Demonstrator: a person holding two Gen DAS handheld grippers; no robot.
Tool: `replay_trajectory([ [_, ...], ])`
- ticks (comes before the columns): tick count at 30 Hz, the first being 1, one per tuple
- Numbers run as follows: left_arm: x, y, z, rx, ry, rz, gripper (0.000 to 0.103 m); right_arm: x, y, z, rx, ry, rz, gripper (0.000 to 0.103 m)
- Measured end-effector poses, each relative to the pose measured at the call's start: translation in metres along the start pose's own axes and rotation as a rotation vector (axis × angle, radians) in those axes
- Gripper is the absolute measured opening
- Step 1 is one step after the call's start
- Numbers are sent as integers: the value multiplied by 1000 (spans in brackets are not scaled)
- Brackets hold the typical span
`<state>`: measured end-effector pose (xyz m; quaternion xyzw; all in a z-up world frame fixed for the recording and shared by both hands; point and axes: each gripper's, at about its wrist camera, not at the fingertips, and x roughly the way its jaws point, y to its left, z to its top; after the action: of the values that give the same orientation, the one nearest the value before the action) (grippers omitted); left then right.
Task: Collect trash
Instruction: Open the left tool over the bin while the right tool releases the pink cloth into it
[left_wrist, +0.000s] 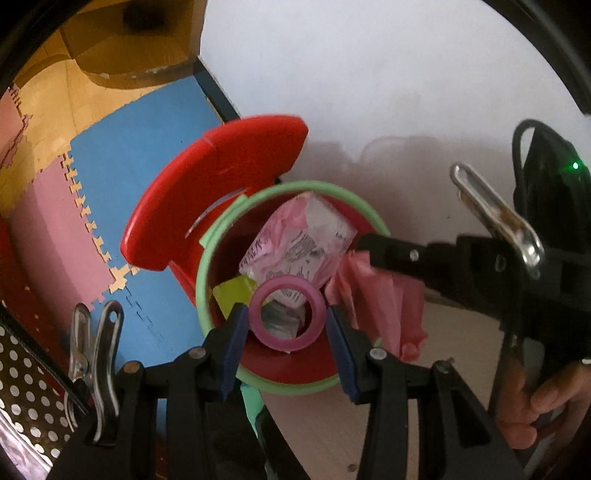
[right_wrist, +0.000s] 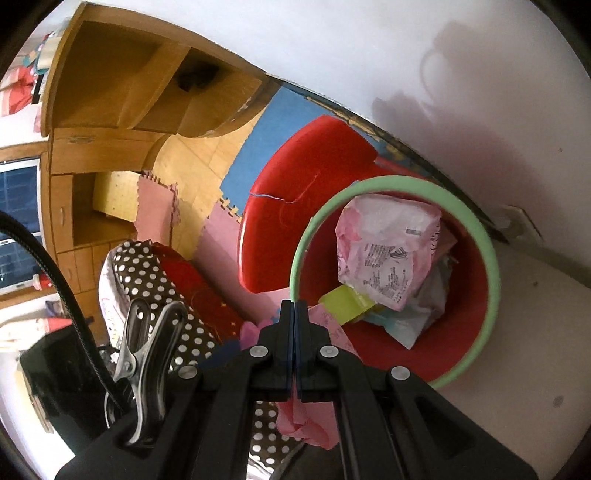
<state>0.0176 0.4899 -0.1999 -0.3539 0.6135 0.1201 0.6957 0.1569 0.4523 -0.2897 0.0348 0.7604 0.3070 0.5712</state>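
My left gripper (left_wrist: 285, 312) is shut on a pink tape ring (left_wrist: 258, 326), its blue pads pressing both sides, right above the mouth of a red bin with a green rim (left_wrist: 205, 258). Inside the bin lie a pink-and-white printed wrapper (left_wrist: 295, 240) and a yellow-green piece (left_wrist: 234, 291). My right gripper (left_wrist: 364, 245) reaches in from the right over the rim, shut on crumpled pink paper (left_wrist: 380, 299). In the right wrist view the right gripper (right_wrist: 294, 314) is pressed shut, with the pink paper (right_wrist: 310, 424) bunched under its fingers beside the bin's rim (right_wrist: 493, 266) and the wrapper (right_wrist: 384, 251).
The bin's red lid (left_wrist: 221, 184) stands open at its far left side (right_wrist: 310, 173). A white wall (left_wrist: 388, 92) rises behind the bin. Blue and pink foam mats (left_wrist: 155, 140) cover the floor. A wooden cabinet (right_wrist: 122, 85), polka-dot fabric (right_wrist: 147, 269) and a hand (left_wrist: 535, 402) also show.
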Motion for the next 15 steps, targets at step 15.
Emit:
replay_trajectory([
  [15, 33, -3, 1, -14, 24, 15, 52, 6, -19, 7, -44, -73, -63, 1],
])
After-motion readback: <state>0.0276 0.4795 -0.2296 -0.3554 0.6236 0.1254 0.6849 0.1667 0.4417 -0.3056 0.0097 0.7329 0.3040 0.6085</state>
